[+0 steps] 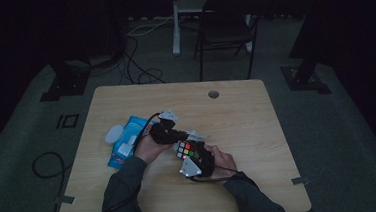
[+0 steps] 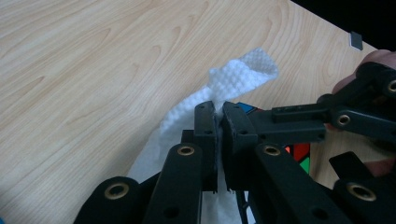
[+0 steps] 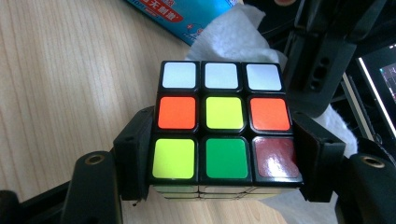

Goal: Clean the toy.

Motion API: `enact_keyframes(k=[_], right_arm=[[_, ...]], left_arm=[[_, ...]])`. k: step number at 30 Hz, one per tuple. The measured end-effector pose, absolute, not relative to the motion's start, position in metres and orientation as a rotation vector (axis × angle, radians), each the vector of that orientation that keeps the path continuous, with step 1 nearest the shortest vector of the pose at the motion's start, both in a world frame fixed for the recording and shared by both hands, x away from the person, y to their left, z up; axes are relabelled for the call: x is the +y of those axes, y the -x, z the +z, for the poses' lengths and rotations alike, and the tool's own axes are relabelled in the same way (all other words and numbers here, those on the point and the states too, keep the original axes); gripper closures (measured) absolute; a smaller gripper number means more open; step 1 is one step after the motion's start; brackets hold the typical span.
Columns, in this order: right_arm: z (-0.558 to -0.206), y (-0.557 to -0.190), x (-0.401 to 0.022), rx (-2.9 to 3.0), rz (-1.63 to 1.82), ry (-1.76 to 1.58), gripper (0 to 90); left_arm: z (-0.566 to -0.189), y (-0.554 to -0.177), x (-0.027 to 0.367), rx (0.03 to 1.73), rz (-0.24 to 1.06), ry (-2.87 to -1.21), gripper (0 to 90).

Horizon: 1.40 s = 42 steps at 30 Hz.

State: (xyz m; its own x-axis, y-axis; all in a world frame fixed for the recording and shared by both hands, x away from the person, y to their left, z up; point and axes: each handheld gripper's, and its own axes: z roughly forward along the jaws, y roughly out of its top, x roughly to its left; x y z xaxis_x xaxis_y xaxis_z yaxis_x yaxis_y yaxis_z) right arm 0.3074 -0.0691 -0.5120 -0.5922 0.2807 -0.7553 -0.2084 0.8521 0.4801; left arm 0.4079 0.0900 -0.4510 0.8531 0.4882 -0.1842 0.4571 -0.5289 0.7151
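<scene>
A scrambled puzzle cube point(image 3: 224, 135) with white, orange, yellow, green and red stickers sits clamped between the jaws of my right gripper point(image 3: 223, 163). In the high view the cube point(image 1: 186, 149) is near the table's middle, in front of my right hand. My left gripper point(image 2: 218, 126) is shut on a white textured wipe point(image 2: 233, 79), which stands up from between its jaws. It meets the cube from the left point(image 1: 178, 136). The wipe point(image 3: 229, 28) also lies crumpled just behind the cube.
A blue pack of wipes point(image 1: 128, 140) lies on the wooden table point(image 1: 247, 117) left of my hands, with a white lid point(image 1: 114, 133) beside it. A round cable hole point(image 1: 214, 94) is at the far side. A dark chair point(image 1: 225, 28) stands beyond the table.
</scene>
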Motion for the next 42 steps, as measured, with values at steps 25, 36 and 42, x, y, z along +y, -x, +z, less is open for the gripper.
enact_keyframes(k=[25,36,42], right_arm=[[-0.515,-0.309,-0.073,2.106,0.672,-0.074,33.9],[-0.510,-0.320,-0.085,2.155,0.784,-0.211,33.9],[-0.507,-0.329,-0.093,2.212,0.882,-0.314,33.9]], left_arm=[[-0.452,-0.409,0.088,0.696,0.039,-2.197,85.9],[-0.443,-0.398,0.104,0.689,0.091,-2.130,86.0],[-0.445,-0.393,0.107,0.679,0.095,-2.110,86.0]])
